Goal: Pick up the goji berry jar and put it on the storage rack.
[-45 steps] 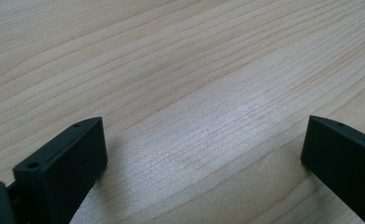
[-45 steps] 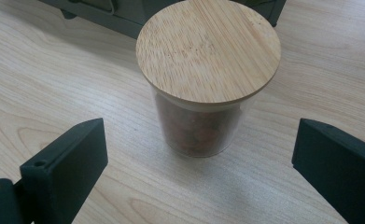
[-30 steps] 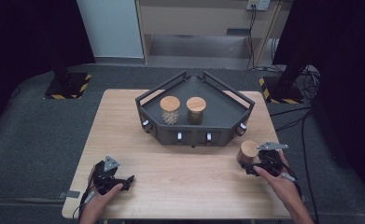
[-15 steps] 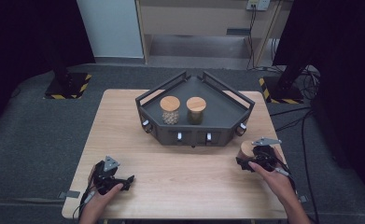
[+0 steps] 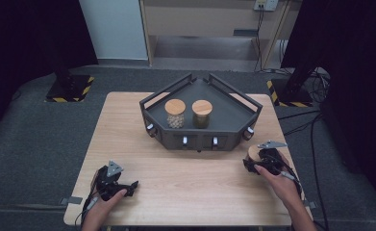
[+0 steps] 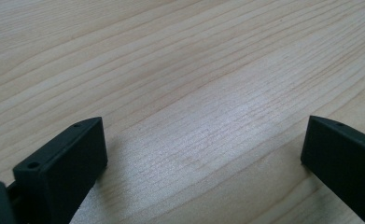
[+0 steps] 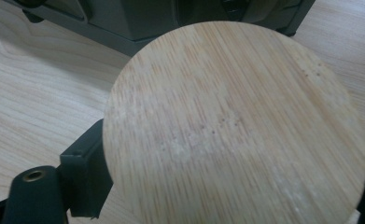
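From above, my right gripper (image 5: 258, 161) has just been closing on the wooden-lidded jar (image 5: 254, 153) at the table's (image 5: 185, 192) right edge, just beside the tray (image 5: 233, 113). My left gripper (image 6: 203, 154) gapes wide, empty. Right gripper view: the lid (image 7: 236, 126) hides the contact; an off-centre squeeze could tip it.
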`<state>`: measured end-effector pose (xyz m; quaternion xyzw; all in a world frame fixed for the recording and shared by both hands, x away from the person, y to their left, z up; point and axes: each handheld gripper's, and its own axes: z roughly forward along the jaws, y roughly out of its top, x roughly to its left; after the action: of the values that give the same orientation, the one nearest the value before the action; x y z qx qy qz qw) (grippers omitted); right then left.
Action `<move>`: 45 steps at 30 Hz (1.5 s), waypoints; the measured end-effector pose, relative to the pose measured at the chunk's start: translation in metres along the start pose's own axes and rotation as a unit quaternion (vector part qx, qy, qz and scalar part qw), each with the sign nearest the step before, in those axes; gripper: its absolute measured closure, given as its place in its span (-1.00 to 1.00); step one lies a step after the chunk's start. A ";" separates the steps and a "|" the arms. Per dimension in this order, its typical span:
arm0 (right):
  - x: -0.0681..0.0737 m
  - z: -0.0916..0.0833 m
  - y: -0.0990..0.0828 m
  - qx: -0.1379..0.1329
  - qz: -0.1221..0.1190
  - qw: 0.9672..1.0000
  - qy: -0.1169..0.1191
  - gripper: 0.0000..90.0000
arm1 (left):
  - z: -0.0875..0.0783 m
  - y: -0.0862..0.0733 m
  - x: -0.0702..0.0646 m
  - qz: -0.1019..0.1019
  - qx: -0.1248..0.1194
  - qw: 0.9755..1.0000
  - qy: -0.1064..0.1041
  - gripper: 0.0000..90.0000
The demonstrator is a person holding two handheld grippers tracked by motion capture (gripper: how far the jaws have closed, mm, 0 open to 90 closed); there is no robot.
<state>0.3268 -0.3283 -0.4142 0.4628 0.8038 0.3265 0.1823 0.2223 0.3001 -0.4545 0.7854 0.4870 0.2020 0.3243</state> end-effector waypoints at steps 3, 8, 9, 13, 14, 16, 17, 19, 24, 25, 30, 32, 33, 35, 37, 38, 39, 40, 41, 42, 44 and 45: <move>0.000 0.001 0.000 0.000 0.001 1.000 -0.003 -0.54 | 0.000 0.000 0.000 0.000 0.000 1.000 0.000 -1.00; -0.003 0.002 -0.002 -0.004 0.014 1.000 -0.001 -0.47 | 0.000 0.000 0.000 0.000 0.000 1.000 0.000 -1.00; -0.003 0.002 -0.002 -0.004 0.014 1.000 -0.001 -0.46 | 0.000 0.000 0.000 0.000 0.000 1.000 0.000 -1.00; -0.002 0.002 -0.002 -0.004 0.013 1.000 -0.003 -0.45 | 0.000 0.000 0.000 0.000 0.000 1.000 0.000 -1.00; -0.002 0.002 -0.002 -0.004 0.013 1.000 -0.004 -0.44 | 0.000 0.000 0.000 0.000 0.000 1.000 0.000 -1.00; -0.002 0.002 -0.003 -0.004 0.013 1.000 -0.004 -0.44 | 0.000 0.000 0.000 0.000 0.000 1.000 0.000 -1.00; -0.001 0.002 -0.003 -0.004 0.013 1.000 -0.005 -0.44 | 0.000 0.000 0.000 0.000 0.000 1.000 0.000 -1.00; 0.000 0.002 -0.003 -0.006 0.013 1.000 -0.008 -0.43 | 0.000 0.000 0.000 0.000 0.000 1.000 0.000 -1.00; 0.005 0.001 -0.006 -0.011 0.012 1.000 -0.017 -0.42 | 0.000 0.000 0.000 0.000 0.000 1.000 0.000 -1.00; 0.005 0.001 -0.006 -0.011 0.012 1.000 -0.018 -0.42 | 0.000 0.000 0.000 0.000 0.000 1.000 0.000 -1.00; 0.007 0.001 -0.006 -0.012 0.013 1.000 -0.021 -0.42 | 0.000 0.000 0.000 0.000 0.000 1.000 0.000 -1.00; 0.007 0.001 -0.006 -0.011 0.014 1.000 -0.021 -0.41 | 0.000 0.000 0.000 0.000 0.000 1.000 0.000 -1.00; 0.007 0.001 -0.005 -0.009 0.014 1.000 -0.022 -0.41 | 0.000 0.000 0.000 0.000 0.000 1.000 0.000 -1.00; 0.008 0.000 -0.004 -0.008 0.013 1.000 -0.020 -0.41 | 0.000 0.000 0.000 0.000 0.000 1.000 0.000 -1.00; 0.008 -0.001 -0.004 -0.008 0.013 1.000 -0.021 -0.41 | 0.000 0.000 0.000 0.000 0.000 1.000 0.000 -1.00; 0.008 -0.001 -0.004 -0.008 0.013 1.000 -0.021 -0.41 | 0.000 0.000 0.000 0.000 0.000 1.000 0.000 -1.00; 0.008 -0.002 -0.003 -0.009 0.013 1.000 -0.021 -0.41 | 0.000 0.000 0.000 0.000 0.000 1.000 0.000 -1.00; 0.009 -0.003 -0.003 -0.009 0.011 1.000 -0.022 -0.41 | 0.000 0.000 0.000 0.000 0.000 1.000 0.000 -1.00; 0.009 -0.004 -0.003 -0.009 0.010 1.000 -0.021 -0.41 | 0.000 0.000 0.000 0.000 0.000 1.000 0.000 -1.00; 0.009 -0.005 -0.002 -0.009 0.010 1.000 -0.021 -0.41 | 0.000 0.000 0.000 0.000 0.000 1.000 0.000 -1.00; 0.009 -0.006 -0.002 -0.011 0.008 1.000 -0.021 -0.41 | 0.000 0.000 0.000 0.000 0.000 1.000 0.000 -1.00; 0.009 -0.007 -0.002 -0.011 0.009 1.000 -0.021 -0.41 | 0.000 0.000 0.000 0.000 0.000 1.000 0.000 -1.00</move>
<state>0.3167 -0.3238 -0.4104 0.4749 0.7920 0.3270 0.2009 0.2223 0.3001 -0.4545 0.7854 0.4870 0.2020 0.3243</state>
